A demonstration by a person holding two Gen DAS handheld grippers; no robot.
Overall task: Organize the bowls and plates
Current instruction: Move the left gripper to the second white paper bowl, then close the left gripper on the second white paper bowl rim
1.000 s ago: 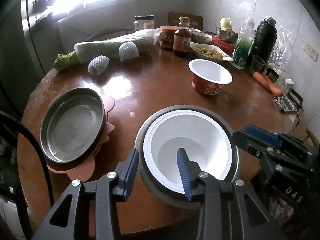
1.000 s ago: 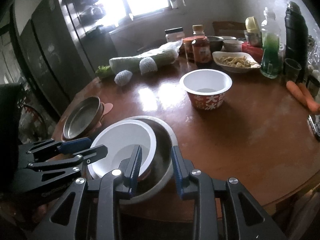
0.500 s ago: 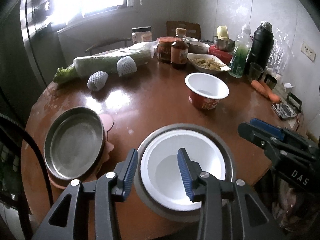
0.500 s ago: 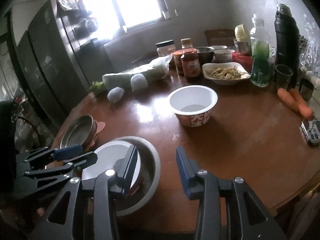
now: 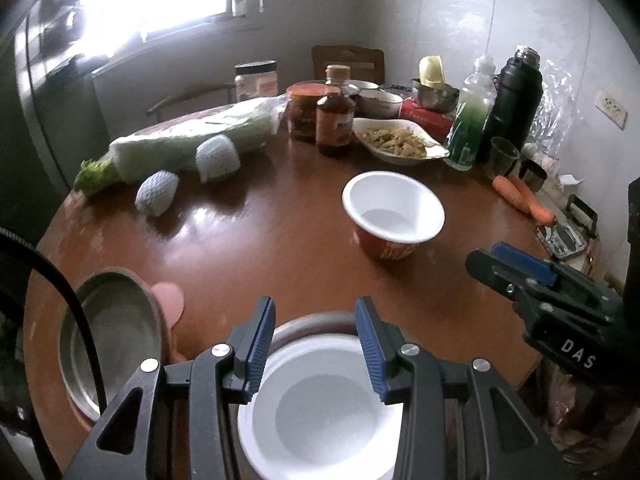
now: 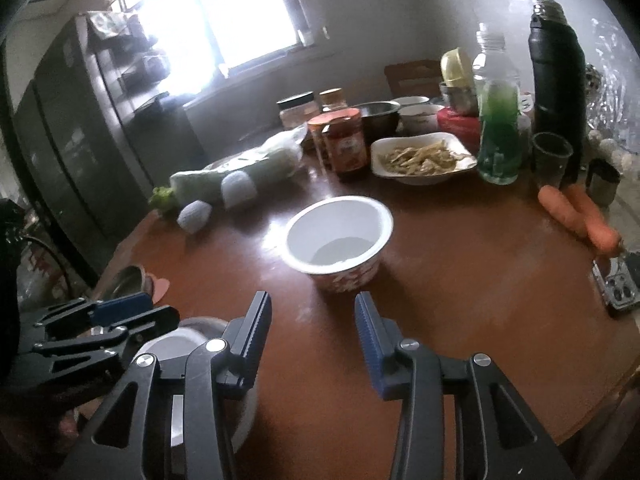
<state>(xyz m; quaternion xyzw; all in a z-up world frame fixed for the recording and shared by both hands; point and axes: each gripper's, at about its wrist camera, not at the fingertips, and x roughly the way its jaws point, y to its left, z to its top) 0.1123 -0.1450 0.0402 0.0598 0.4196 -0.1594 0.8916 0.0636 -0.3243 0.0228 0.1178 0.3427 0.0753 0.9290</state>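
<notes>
White bowl (image 5: 320, 412) cut off below

The tabletop (image 5: 280, 248) is glossy reddish brown. A white bowl (image 5: 320, 412) sits in a grey metal one (image 5: 304, 320). The cup (image 6: 340, 240) is white inside, red with white print outside. Carrots (image 6: 576, 216) are orange. Gripper pads (image 5: 260, 344) are ribbed blue.

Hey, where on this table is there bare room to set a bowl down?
Bare wood lies between the red noodle bowl and the carrots, and from the foam-wrapped fruit down to the metal pan. The far edge is crowded with jars, bottles and the food dish.
</notes>
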